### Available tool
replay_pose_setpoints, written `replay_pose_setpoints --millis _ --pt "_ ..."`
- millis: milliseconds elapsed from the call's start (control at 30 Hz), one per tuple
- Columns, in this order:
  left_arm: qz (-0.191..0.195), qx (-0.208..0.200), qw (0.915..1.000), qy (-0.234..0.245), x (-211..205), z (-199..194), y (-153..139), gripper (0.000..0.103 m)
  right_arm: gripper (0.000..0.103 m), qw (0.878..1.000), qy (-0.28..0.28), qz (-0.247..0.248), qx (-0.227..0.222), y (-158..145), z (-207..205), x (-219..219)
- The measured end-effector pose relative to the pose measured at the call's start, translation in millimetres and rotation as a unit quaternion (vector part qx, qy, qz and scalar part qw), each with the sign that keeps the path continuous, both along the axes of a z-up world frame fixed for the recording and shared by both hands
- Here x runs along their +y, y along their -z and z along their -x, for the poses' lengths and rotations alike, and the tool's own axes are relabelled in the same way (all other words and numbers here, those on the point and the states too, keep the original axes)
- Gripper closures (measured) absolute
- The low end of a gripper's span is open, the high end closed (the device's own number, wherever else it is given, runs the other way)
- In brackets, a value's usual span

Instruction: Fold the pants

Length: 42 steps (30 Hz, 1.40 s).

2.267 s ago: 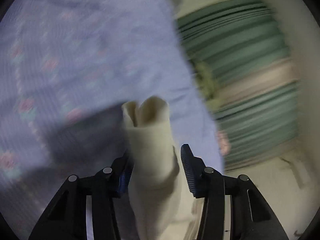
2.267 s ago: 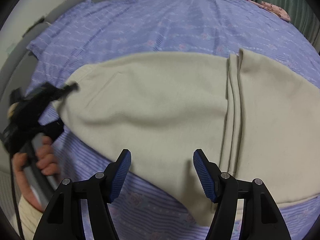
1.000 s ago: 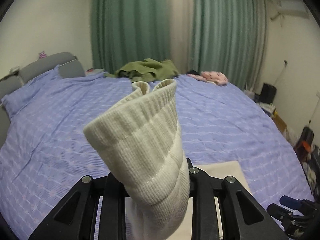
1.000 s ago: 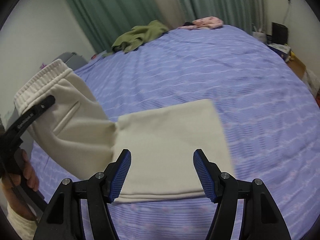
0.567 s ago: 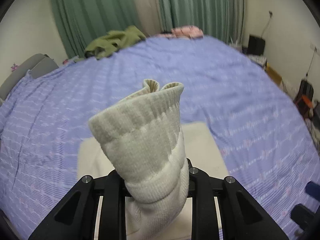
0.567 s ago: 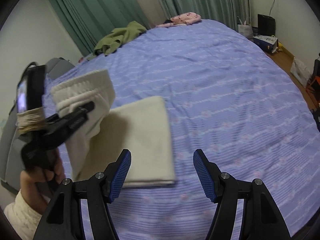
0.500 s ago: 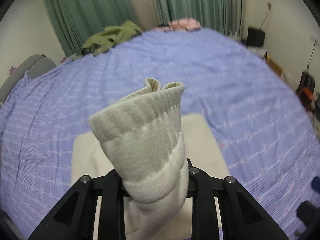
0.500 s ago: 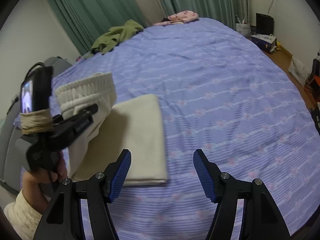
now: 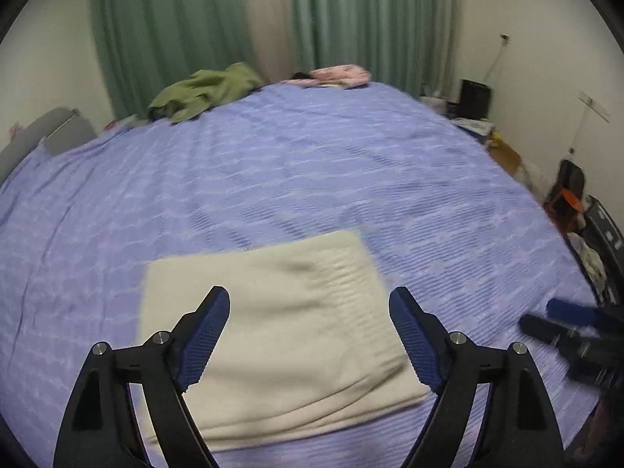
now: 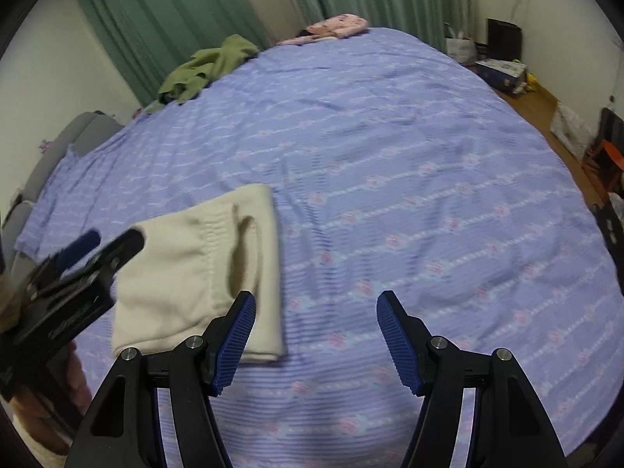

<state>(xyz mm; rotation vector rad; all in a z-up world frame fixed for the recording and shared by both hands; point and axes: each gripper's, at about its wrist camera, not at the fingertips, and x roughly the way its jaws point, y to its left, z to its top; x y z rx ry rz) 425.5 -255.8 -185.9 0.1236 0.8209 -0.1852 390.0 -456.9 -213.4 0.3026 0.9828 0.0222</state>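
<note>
Cream pants (image 9: 273,323) lie folded in a flat block on the purple bedspread (image 9: 312,179), on the near side of the bed, well apart from the green garment (image 9: 202,91) and pink garment (image 9: 339,74) heaped by the curtains at the far edge. The left gripper (image 9: 308,331) hovers directly over the pants, its jaws opening wide, with nothing pinched between them; the cloth shows below and beyond the fingertips, its ribbed waistband toward the right side of the block. In the left wrist view the block's long axis runs toward and away from the camera. The right gripper (image 10: 316,335) hangs beside the pants, over bare bedspread, with the block just off its left finger; its jaws stand moderately apart and empty. The left hand is plainly the nearer, so any smoothing or further fold would likely fall to it.

A second ago the left gripper was clamped on the waistband and carried it high above the lower half of the pants; now the waistband is laid down on top and released. The right gripper's opening is unchanged.
</note>
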Motion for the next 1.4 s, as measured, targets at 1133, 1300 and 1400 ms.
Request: replay_pose_setpoints --millis 1133,1300,1400 --pt "0.018 0.181 0.9766 -0.114 156 11 147 0.029 0.095 0.986 -0.126 0.107 -0.015 57 -163 120" --pt "0.0 0.181 0.9761 -0.12 151 11 148 0.029 0.088 0.984 -0.135 0.115 0.003 64 -155 116" --pt "0.001 0.185 0.9757 -0.118 152 9 148 0.028 0.07 0.985 -0.134 0.108 -0.012 47 -135 111"
